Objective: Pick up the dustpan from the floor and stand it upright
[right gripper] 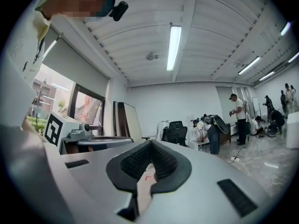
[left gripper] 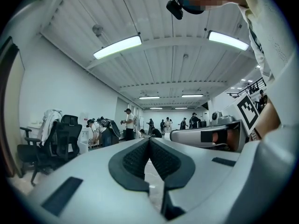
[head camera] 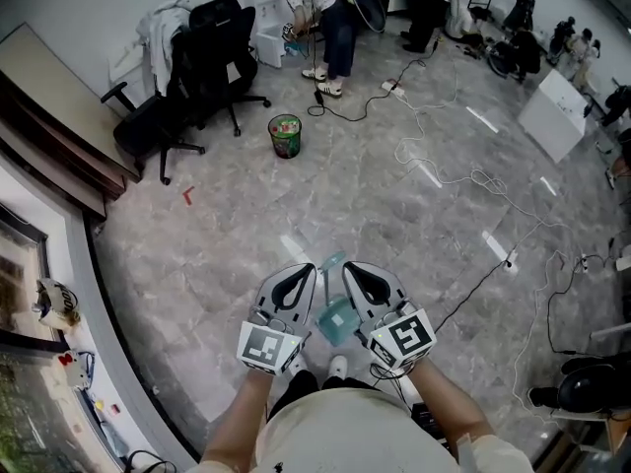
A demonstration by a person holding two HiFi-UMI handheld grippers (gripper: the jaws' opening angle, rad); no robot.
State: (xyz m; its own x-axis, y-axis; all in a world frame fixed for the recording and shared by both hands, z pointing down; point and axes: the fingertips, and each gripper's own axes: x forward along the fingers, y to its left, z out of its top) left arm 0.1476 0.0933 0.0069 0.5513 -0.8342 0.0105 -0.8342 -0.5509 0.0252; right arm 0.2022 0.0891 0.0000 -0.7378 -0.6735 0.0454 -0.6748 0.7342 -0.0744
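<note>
In the head view a pale teal dustpan (head camera: 335, 319) is on the grey floor straight below me, its handle (head camera: 333, 262) showing in the gap between the two grippers. Whether it stands upright I cannot tell from above. My left gripper (head camera: 307, 270) and right gripper (head camera: 349, 267) are held side by side above it, pointing level and away from me. In the left gripper view the left gripper (left gripper: 149, 141) has its pads together with nothing between them. The right gripper (right gripper: 150, 144) is likewise shut and empty in the right gripper view. Neither touches the dustpan.
A green bin (head camera: 285, 136) stands on the floor ahead, with black office chairs (head camera: 187, 77) to its left. Cables (head camera: 463, 180) trail across the floor at right. People (head camera: 325, 18) work at the back. A curved window ledge (head camera: 69, 264) runs along the left.
</note>
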